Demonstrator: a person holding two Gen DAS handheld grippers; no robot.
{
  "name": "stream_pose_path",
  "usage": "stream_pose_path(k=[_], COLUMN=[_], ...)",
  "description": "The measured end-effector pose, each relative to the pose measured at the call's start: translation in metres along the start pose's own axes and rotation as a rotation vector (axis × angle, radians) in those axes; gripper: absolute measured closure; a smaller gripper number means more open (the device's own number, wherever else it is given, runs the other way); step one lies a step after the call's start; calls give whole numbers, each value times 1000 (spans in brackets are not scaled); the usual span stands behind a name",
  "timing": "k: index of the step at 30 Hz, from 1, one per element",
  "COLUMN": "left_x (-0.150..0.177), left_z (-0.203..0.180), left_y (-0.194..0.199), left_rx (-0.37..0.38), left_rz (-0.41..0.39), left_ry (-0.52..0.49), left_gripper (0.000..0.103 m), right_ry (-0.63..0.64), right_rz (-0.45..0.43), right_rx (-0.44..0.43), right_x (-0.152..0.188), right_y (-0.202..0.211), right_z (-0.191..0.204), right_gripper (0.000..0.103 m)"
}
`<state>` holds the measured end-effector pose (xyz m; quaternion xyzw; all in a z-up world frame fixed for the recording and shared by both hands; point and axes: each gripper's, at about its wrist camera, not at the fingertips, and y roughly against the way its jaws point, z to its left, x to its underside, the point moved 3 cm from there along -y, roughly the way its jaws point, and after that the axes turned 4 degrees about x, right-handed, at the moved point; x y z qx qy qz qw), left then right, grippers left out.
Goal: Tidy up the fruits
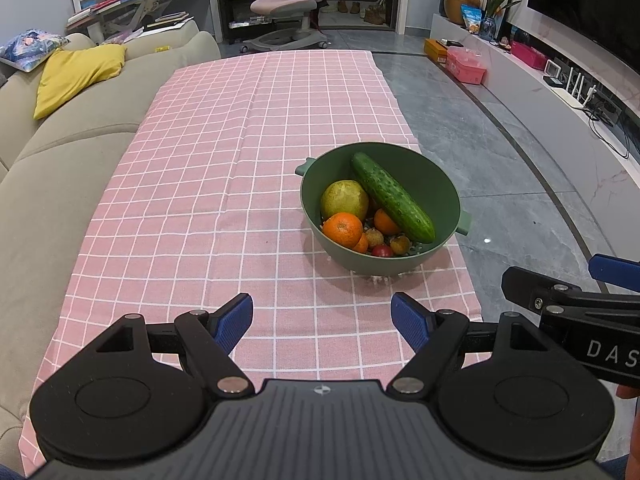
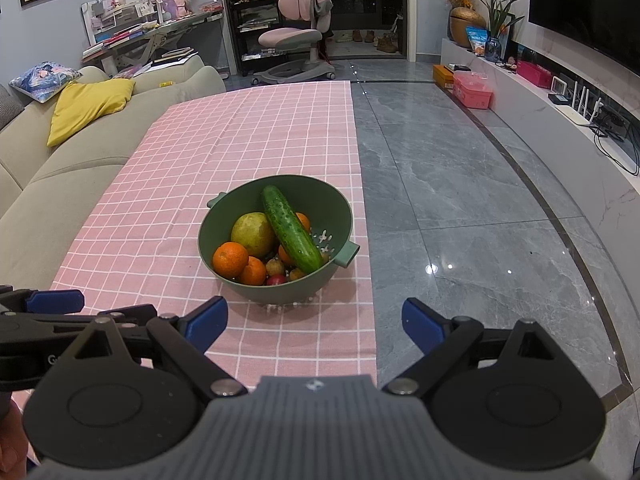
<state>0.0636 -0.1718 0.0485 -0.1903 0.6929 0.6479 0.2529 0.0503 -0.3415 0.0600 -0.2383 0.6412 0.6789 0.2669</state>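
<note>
While both your tools, left tool and right tool, gape apart, the bowl sits mid-frame ahead, near the table's right edge.

Cucumber in bowl — on tablecloth

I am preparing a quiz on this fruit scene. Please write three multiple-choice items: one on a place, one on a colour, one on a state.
1. Where does the cucumber lie?
A. on the cloth beside the bowl
B. in the green bowl, on top of the fruit
C. on the sofa

2. What colour is the checked cloth?
A. blue
B. yellow
C. pink

3. How are the left tongs and right tongs?
A. both open, holding nothing
B. both shut on an orange
C. left open, right shut on the cucumber

Key: 1 B, it rests slanted across the fruit inside the bowl; 2 C, pink with white lines; 3 A, the blue fingers stand wide apart in both views.
</note>
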Motion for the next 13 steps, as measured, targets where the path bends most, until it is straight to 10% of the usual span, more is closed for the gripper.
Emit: stream_pose_path(k=[13], left_x=[-1], left_z=[0], left_y=[3], left_rx=[8], left_rz=[-26], left_ry=[-10], left_gripper=[11], right_ry=[-9], right_rz=[-6], right_rx=[-3], right_x=[0], right_y=[-1], right_z=[-2], right_gripper=[13])
